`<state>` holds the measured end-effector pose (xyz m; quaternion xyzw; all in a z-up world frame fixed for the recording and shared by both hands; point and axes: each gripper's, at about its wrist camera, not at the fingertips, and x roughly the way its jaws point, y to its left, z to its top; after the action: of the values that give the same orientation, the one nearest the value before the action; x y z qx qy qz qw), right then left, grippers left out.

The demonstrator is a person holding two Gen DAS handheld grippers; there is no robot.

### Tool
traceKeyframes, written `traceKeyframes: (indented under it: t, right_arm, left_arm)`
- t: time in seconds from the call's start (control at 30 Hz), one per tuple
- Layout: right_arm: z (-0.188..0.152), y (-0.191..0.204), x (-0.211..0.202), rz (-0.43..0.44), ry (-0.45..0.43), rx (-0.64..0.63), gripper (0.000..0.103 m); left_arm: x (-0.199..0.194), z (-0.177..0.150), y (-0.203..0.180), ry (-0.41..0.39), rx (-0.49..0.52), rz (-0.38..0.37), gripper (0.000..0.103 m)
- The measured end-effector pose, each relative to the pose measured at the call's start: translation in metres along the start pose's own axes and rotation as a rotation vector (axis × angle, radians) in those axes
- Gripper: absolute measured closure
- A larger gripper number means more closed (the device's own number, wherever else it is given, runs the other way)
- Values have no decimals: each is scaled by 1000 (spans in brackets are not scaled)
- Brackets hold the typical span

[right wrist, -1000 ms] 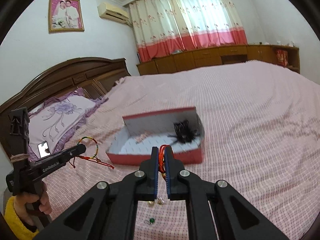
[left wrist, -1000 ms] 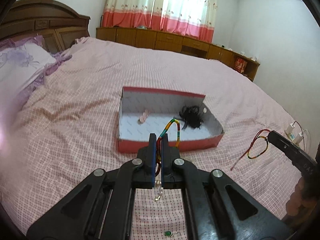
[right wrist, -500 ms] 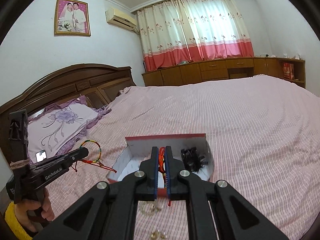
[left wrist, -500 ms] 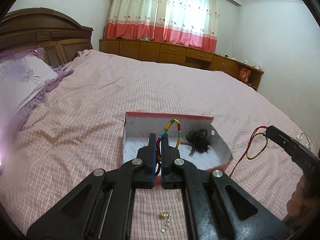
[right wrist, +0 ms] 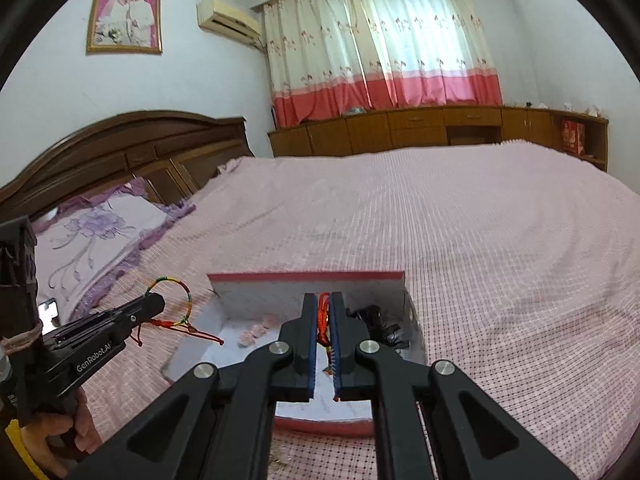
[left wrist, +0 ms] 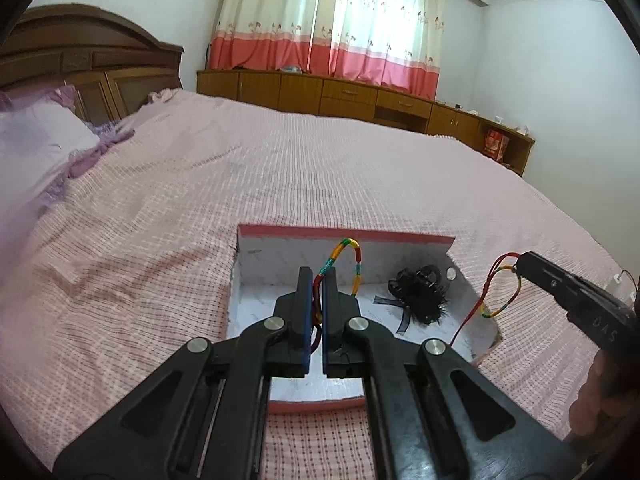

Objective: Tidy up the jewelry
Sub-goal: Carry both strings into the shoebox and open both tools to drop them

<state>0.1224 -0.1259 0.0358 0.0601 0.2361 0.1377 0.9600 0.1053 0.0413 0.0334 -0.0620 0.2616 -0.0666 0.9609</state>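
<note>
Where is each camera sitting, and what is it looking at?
Left wrist: sits on the left gripper, looks along its fingers at the red-rimmed open cardboard box on the pink checked bed; the right gripper shows.
Right wrist: sits on the right gripper, looks at the same box; the left gripper and a hand show.
Shared: box, bed, a rainbow woven cord bracelet in each gripper.

box front wall (left wrist: 316, 405): your left gripper's arms hide most of it.
pink pieces (right wrist: 256, 330): too small and soft for you to identify.
black tangle (right wrist: 376, 322): half behind your right fingers (right wrist: 307, 344).
bracelet cord (right wrist: 325, 330): you see only a strip between the pads.
left hand (right wrist: 60, 436): cut off by the edge.
</note>
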Motion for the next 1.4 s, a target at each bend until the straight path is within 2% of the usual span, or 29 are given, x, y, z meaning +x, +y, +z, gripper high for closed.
traceKeyframes:
  t: [0.27, 0.63, 0.77, 0.83, 0.9, 0.93, 1.0, 1.4]
  right_arm:
    - [-24, -20, 45, -28, 92, 33, 96]
    - [-48, -36, 78, -56, 176, 63, 95]
    - [-47, -36, 79, -49, 184, 68, 94]
    - [-47, -35, 78, -48, 184, 70, 87]
    - [-46, -34, 75, -41, 177, 79, 74]
    - [-45, -35, 73, -38, 172, 84, 72]
    - [-42, -35, 66, -33, 163, 92, 71]
    - [-27, -25, 15, 1, 110, 96, 67]
  left_arm:
    - [42, -18, 6, 81, -19, 9, 103]
    - [75, -38, 16, 200, -46, 28, 103]
    - [73, -38, 16, 203, -50, 35, 103]
    - [71, -37, 15, 203, -52, 36, 97]
    - [69, -37, 13, 204, -51, 22, 86]
    - [67, -36, 11, 202, -49, 19, 84]
    - [61, -34, 9, 192, -41, 22, 77]
    - [13, -14, 5, 139, -27, 7, 74]
